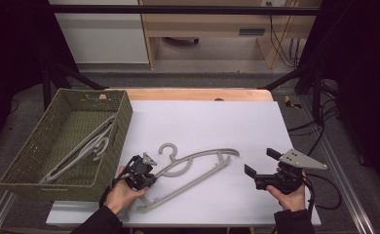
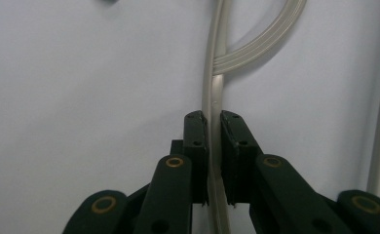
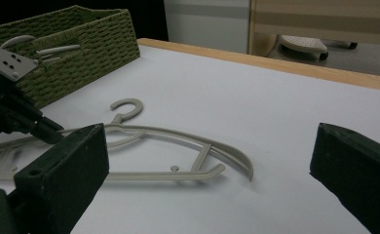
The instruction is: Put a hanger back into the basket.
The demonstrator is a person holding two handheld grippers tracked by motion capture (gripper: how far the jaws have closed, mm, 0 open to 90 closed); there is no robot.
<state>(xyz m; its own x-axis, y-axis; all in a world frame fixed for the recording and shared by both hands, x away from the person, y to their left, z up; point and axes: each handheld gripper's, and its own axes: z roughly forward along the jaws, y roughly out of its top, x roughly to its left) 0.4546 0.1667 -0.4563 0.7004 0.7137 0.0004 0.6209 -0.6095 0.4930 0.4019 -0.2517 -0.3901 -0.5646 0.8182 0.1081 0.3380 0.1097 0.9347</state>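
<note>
A grey plastic hanger (image 1: 205, 154) lies flat on the white table top (image 1: 217, 117), its hook pointing away from me. My left gripper (image 1: 151, 176) is at the hanger's left end, shut on one of its thin arms. In the left gripper view the pads (image 2: 198, 146) press on both sides of that arm (image 2: 216, 92). My right gripper (image 1: 261, 162) is held off to the right of the hanger, open, with nothing between its jaws. The right gripper view shows the hanger (image 3: 178, 132) lying ahead of it and the left gripper (image 3: 47, 131) at its far end.
A green woven basket (image 1: 123, 119) stands at the table's left edge with two more grey hangers (image 1: 88, 144) inside. A wooden strip (image 1: 198, 94) runs along the table's back. Cables trail off the table's right side.
</note>
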